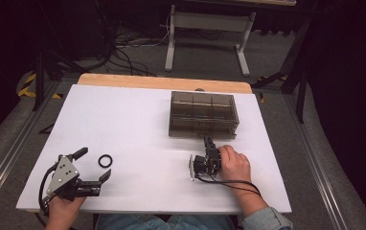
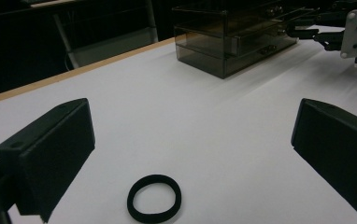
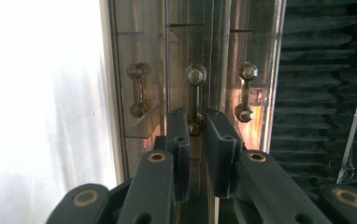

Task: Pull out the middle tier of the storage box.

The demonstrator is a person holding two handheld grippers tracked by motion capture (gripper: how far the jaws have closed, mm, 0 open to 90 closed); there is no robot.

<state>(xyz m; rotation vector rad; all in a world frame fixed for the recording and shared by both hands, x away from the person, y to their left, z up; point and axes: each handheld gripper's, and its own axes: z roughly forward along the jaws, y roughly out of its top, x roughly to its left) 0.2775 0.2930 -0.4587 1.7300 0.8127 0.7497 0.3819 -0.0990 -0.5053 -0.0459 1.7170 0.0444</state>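
Pinching mid handle [image 3: 195,100] w/ right tool [image 3: 196,128] rolled sideways; could slip off. Left tool [image 2: 190,158] spread over ring [image 2: 154,198].

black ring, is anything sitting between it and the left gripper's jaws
Nothing visible does. The black ring lies flat on bare white table, just ahead of the left gripper, whose jaws stand wide open either side of it.
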